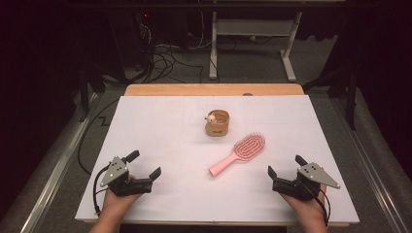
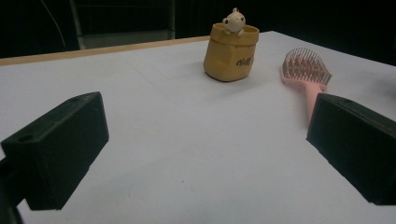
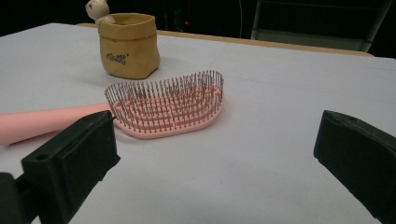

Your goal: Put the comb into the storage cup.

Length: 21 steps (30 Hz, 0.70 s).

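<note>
While both grippers wait at the near edge, the pink hairbrush (image 1: 238, 155) lies in the middle of the white table (image 1: 160, 121).

Its bristles point up and its handle points toward the person, so I think it is easy to grab from this side. Just behind it stands a small tan bag (image 1: 217, 123) with a little toy peeking out, and the two are close but not touching. The left gripper (image 1: 143, 165) and the right gripper (image 1: 283, 166) both have their jaws wide apart with nothing between them. Each hand rests low on the table, pointing inward toward the brush.
</note>
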{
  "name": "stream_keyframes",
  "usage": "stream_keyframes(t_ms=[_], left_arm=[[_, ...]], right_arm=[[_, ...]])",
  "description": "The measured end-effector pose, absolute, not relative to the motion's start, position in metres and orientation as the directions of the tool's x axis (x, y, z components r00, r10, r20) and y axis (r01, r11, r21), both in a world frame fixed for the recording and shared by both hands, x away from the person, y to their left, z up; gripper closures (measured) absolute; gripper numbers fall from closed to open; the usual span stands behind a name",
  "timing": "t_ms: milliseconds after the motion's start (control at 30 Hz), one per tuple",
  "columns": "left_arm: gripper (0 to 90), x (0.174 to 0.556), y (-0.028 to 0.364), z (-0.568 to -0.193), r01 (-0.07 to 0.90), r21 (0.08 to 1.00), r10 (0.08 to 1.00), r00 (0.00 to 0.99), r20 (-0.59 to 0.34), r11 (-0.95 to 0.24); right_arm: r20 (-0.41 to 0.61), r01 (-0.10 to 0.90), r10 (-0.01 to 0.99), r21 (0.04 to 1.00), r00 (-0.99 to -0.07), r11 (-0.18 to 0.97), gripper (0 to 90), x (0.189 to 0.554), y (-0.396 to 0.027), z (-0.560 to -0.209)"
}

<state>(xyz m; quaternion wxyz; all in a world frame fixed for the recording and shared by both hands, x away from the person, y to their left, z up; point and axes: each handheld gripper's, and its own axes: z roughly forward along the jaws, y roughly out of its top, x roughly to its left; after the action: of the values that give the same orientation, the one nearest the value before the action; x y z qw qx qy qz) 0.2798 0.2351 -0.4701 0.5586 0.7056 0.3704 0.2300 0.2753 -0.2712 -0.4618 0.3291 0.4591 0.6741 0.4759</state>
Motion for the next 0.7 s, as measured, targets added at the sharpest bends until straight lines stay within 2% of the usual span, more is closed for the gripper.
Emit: stream_keyframes(t_ms=[533, 633, 700], left_arm=[[0.0, 0.2810, 0.2347, -0.4712, 0.270, 0.955, 0.781, 0.620, -0.075, -0.122], [0.0, 0.2804, 0.2337, -0.4702, 0.260, 0.959, 0.781, 0.620, -0.076, -0.113], [0.0, 0.2807, 0.2334, -0.4700, 0.262, 0.958, 0.780, 0.621, -0.076, -0.115]], right_arm=[[-0.009, 0.316, 0.928, 0.939, -0.372, 0.135, 0.6, 0.2769, -0.2684, -0.4615], [-0.015, 0.312, 0.926, 0.939, -0.378, 0.142, 1.8, 0.2763, -0.2676, -0.4611], [-0.011, 0.306, 0.923, 0.942, -0.385, 0.139, 6.8, 0.2751, -0.2668, -0.4595]])
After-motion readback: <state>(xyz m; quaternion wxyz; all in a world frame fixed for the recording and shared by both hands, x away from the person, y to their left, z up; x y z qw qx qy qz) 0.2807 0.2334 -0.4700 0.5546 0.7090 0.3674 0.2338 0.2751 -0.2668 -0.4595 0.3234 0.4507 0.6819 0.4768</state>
